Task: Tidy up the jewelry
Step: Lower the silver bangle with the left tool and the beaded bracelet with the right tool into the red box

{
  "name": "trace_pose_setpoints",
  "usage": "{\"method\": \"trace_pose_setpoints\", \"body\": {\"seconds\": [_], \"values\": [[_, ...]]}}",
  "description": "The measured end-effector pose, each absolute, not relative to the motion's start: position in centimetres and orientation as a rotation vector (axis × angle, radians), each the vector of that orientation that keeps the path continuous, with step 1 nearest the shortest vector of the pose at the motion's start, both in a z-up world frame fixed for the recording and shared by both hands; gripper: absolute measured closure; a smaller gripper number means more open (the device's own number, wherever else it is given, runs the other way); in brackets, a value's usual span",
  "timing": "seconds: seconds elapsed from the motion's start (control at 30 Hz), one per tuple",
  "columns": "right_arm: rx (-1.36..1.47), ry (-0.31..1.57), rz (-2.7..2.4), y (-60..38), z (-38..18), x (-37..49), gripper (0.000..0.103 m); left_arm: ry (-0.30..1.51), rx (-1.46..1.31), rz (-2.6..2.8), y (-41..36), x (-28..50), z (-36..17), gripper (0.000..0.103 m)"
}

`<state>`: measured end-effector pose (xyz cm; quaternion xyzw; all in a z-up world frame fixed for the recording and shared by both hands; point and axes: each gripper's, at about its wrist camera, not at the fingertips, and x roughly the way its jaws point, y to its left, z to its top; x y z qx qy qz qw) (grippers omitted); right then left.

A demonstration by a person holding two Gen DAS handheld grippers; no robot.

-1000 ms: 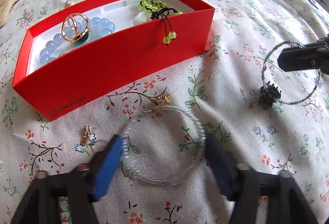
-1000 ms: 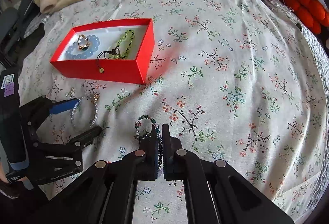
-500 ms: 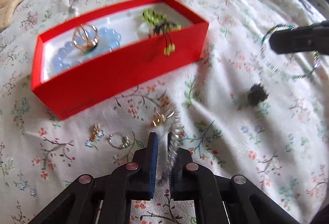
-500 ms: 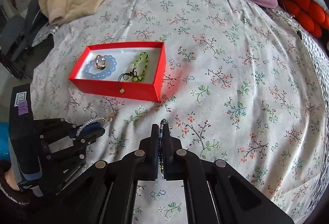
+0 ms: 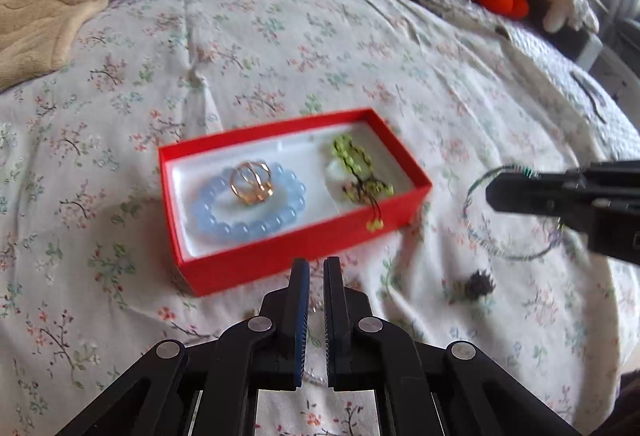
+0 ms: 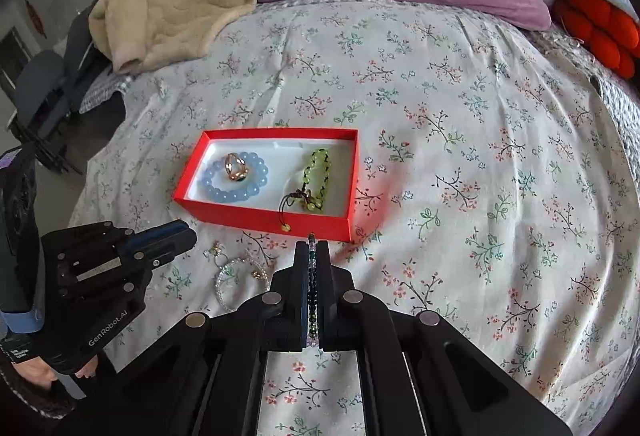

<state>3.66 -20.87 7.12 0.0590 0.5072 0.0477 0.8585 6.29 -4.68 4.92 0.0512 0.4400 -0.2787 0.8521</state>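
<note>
1. Green and dark beads make up the seed-bead bracelet (image 6: 314,288), which is pinched edge-on between the pads of the right gripper (image 6: 314,246). The jaws are pressed together on the strand. From the left wrist camera the rest of the loop hangs free above the floral bedspread (image 6: 480,156).
2. Just beyond those fingertips, and slightly left, sits the red box (image 6: 260,214), its long axis running left to right. The right gripper is the nearer one, level with the box's right half.
3. Inside the box, a blue bead bracelet (image 6: 212,184) with a gold ring (image 6: 234,166) on it fills the left end. A green bracelet (image 6: 318,172) fills the right, its cord draped over the near wall.
4. Left gripper (image 5: 316,264): jaws closed to a slit. I cannot tell whether anything is caught there. The clear bracelet (image 6: 224,288) seems to lie on the bedspread near it.
5. Legible writing: "GenRobot.AI" on the left gripper's body. Any print on the box is too blurred to read.
</note>
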Motion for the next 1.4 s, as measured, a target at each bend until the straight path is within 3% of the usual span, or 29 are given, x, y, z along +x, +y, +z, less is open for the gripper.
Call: {"method": "trace_pose_setpoints", "body": {"seconds": [0.17, 0.2, 0.27, 0.33, 0.5, 0.6, 0.7, 0.8, 0.87, 0.9, 1.4], "values": [[0.151, 1.061, 0.116, -20.2, 7.3, 4.6, 0.100, 0.999, 0.118, -0.625, -5.2, 6.1, 3.9, 0.100], [0.152, 1.067, 0.119, -20.0, 7.1, 4.7, 0.100, 1.021, 0.147, -0.622, -5.4, 5.9, 3.1, 0.096], [0.150, 1.086, 0.122, -19.8, 6.5, 4.9, 0.100, 1.058, 0.185, -0.618, -5.8, 5.6, 1.6, 0.068], [0.135, 1.113, 0.115, -19.5, 5.7, 4.9, 0.100, 1.081, 0.217, -0.607, -6.0, 5.3, 0.1, 0.050], [0.100, 1.155, 0.113, -19.2, 4.4, 4.3, 0.100, 1.131, 0.285, -0.581, -6.7, 5.0, -2.7, 0.048], [0.088, 1.163, 0.117, -19.3, 4.1, 3.9, 0.100, 1.150, 0.255, -0.534, -6.4, 5.6, -3.4, 0.048], [0.080, 1.168, 0.118, -19.5, 4.0, 3.6, 0.100, 1.153, 0.223, -0.501, -6.1, 6.0, -3.6, 0.059], [0.077, 1.171, 0.115, -19.8, 3.9, 3.5, 0.100, 1.136, 0.251, -0.468, -6.2, 6.0, -3.8, 0.077], [0.073, 1.173, 0.111, -19.9, 3.8, 3.4, 0.100, 1.130, 0.260, -0.446, -6.1, 6.0, -3.8, 0.098], [0.072, 1.174, 0.108, -20.0, 3.8, 3.4, 0.101, 1.131, 0.262, -0.439, -6.1, 6.2, -3.8, 0.103], [0.141, 1.085, 0.106, -20.7, 6.9, 3.9, 0.100, 0.999, 0.123, -0.561, -6.0, 5.9, 4.2, 0.103]]}}
